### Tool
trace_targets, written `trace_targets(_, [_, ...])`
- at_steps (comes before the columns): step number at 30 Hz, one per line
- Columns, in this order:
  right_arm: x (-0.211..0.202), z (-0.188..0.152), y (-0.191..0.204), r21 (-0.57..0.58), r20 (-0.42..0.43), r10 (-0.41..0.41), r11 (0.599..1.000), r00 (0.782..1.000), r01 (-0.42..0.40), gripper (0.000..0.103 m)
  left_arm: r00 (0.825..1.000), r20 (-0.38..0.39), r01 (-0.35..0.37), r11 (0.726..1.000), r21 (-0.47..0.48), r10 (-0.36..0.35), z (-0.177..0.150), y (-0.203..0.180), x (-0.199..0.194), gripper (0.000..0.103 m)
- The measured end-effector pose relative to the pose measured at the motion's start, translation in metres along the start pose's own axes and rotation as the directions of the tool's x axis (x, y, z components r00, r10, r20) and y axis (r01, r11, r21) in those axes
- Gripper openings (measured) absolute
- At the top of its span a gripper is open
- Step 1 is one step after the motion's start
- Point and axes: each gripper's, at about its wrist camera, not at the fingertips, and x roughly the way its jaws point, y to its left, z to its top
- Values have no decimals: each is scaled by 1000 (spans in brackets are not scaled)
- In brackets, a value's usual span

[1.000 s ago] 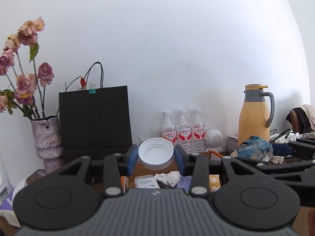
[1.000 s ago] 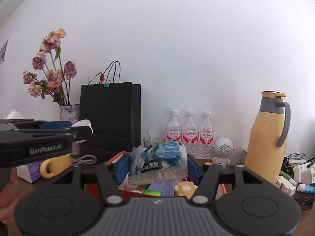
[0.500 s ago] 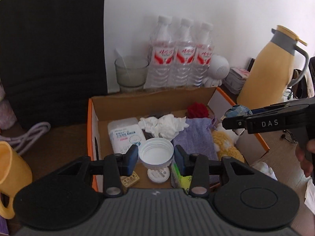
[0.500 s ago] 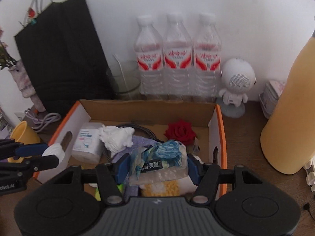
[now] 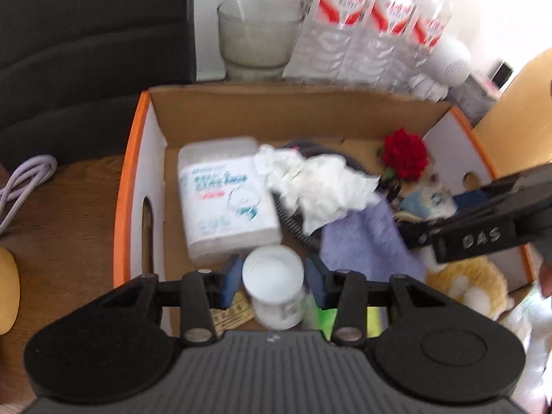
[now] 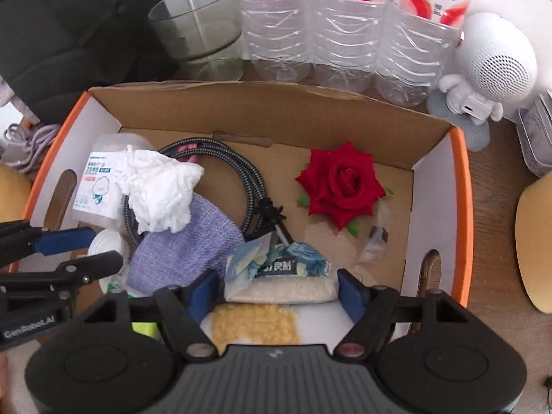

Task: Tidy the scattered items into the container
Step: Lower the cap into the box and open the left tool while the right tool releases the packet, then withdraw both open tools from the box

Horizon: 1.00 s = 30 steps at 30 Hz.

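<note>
The cardboard box with an orange rim (image 5: 132, 186) (image 6: 462, 207) lies under both grippers, which point down into it. My left gripper (image 5: 272, 283) is over the box's near left part, and its jaws are opening. A white round lid (image 5: 272, 270) sits between the blue pads with thin gaps on both sides. My right gripper (image 6: 277, 293) is opening too; a blue and white snack packet (image 6: 279, 272) lies between its pads, clear of both. In the box are a wet-wipe pack (image 5: 224, 200), a crumpled tissue (image 5: 317, 186), a purple cloth (image 6: 186, 245), a red rose (image 6: 341, 183) and a braided cable (image 6: 224, 172).
Behind the box stand three water bottles (image 6: 345, 27), a glass (image 6: 196, 31) and a black bag (image 5: 93, 34). A white astronaut speaker (image 6: 490, 65) and a yellow thermos (image 6: 538, 245) are at the right. A yellow mug (image 5: 7, 293) and a pale cord (image 5: 27, 179) lie on the left.
Both grippers swung from facing the wall down over the box, carrying the lid and the snack packet. Both sets of jaws have since widened and no longer squeeze their items.
</note>
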Motion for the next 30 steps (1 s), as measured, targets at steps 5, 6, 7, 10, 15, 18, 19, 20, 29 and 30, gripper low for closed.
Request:
trace_targets(5, [-30, 1, -17, 107, -15, 75, 992, 997, -72, 87, 998, 35, -44, 999, 6, 44, 12, -12, -35, 65])
trace_targets(6, [-38, 1, -18, 116, -20, 71, 991, 997, -68, 87, 998, 29, -59, 998, -1, 59, 14, -14, -41, 72])
trace_targets(7, [-47, -1, -17, 118, -17, 58, 991, 998, -56, 87, 997, 24, -75, 997, -16, 75, 16, -15, -49, 79])
trace_targets(10, [-74, -6, -11, 103, -1, 32, 994, 1000, -31, 88, 992, -36, -127, 990, -64, 125, 21, -19, -67, 84])
trace_targets(15, [-119, -17, 0, 74, 36, 11, 997, 999, -14, 89, 988, -47, -153, 985, -85, 149, 14, -31, -100, 87])
trace_targets(18, [-143, -25, 8, 70, 73, 4, 998, 997, -9, 89, 986, -16, -164, 984, -72, 163, 5, -41, -121, 91])
trace_targets(19, [-149, -29, 10, 71, 86, 3, 997, 996, -9, 90, 986, -1, -166, 983, -72, 167, 3, -43, -128, 94])
trace_targets(20, [-154, -34, 11, 71, 103, -2, 997, 995, -5, 93, 985, 22, -172, 982, -73, 174, -1, -46, -134, 97])
trace_targets(29, [-144, -127, 29, 148, 628, -59, 988, 776, -45, 101, 768, 608, -207, 977, -59, 200, -99, -72, -150, 103])
trace_targets(30, [-138, -140, 29, 129, 681, -30, 988, 732, -79, 99, 745, 637, -205, 977, -65, 199, -110, -76, -147, 103])
